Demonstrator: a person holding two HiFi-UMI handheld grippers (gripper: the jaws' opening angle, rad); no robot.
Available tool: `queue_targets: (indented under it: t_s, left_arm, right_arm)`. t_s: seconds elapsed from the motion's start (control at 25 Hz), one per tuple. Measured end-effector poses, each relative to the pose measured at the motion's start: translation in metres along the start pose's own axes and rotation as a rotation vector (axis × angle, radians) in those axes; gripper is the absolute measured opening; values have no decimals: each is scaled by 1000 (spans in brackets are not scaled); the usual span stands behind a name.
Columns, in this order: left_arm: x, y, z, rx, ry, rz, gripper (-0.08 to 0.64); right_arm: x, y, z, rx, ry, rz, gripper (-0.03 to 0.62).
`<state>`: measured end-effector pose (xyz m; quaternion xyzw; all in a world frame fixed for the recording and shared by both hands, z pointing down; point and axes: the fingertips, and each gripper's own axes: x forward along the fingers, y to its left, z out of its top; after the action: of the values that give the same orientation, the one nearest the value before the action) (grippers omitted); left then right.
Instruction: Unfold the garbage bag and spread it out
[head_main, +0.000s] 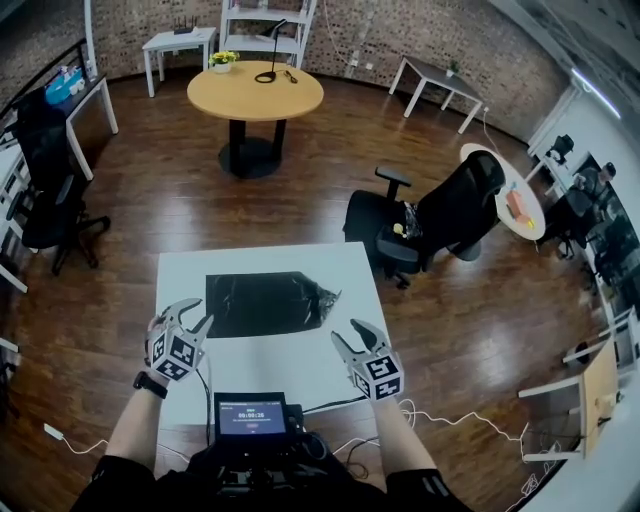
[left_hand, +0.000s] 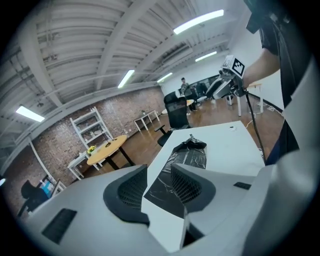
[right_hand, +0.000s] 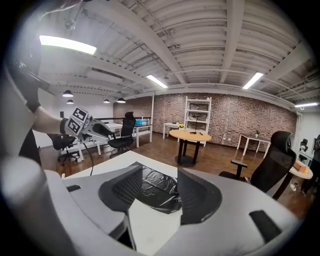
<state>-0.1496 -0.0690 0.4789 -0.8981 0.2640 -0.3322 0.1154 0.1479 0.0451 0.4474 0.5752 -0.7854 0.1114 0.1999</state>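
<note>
Both left gripper (head_main: 200, 312) and right gripper (head_main: 347, 332) are held open, empty; garbage bag (head_main: 265, 303) is laid flat, 3 o'clock end bunched.

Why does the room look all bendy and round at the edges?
Head view: the wide lens bows the floor and darkens the corners. Left gripper view: the ceiling beams curve like a dome. Right gripper view: a round black border, the light strip glares white, and the garbage bag glints.
</note>
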Motion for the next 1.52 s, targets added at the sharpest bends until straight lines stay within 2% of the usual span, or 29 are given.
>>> queue_targets:
  t_s: [0.12,0.24,0.48,0.6,0.72,0.96,1.16,1.36,1.52]
  left_arm:
    - [-22,-18,-2,-53,-2,11,147]
    - [-44,-41,0,-55,7,33,148]
    - [-85,-104,14,-139,5,78,149]
    - [-107,-133,28,-144,-6,98,149]
    - [-126,-157,36,-175,-17,90,149]
    - [-147,-183,50,-159,-46,81,148]
    - [-151,-196,51,-146,-77,31,148]
    - [-155,-197,52,-99,-89,2,148]
    - [-160,-191,52,-97,-96,-2,149]
  right_arm:
    - [-18,8,-2,16,-38,33,255]
    - [-36,17,4,9,-87,69,253]
    - [-81,51,-5,-10,-137,238,241]
    - [-107,65,-13,-15,-152,298,234]
    - [-127,69,-17,-26,-161,304,230]
    - [-156,75,-19,15,-201,305,229]
    - [-172,76,-21,39,-192,235,219]
    - [-176,83,-25,67,-189,197,219]
    - [-180,89,-20,66,-201,186,219]
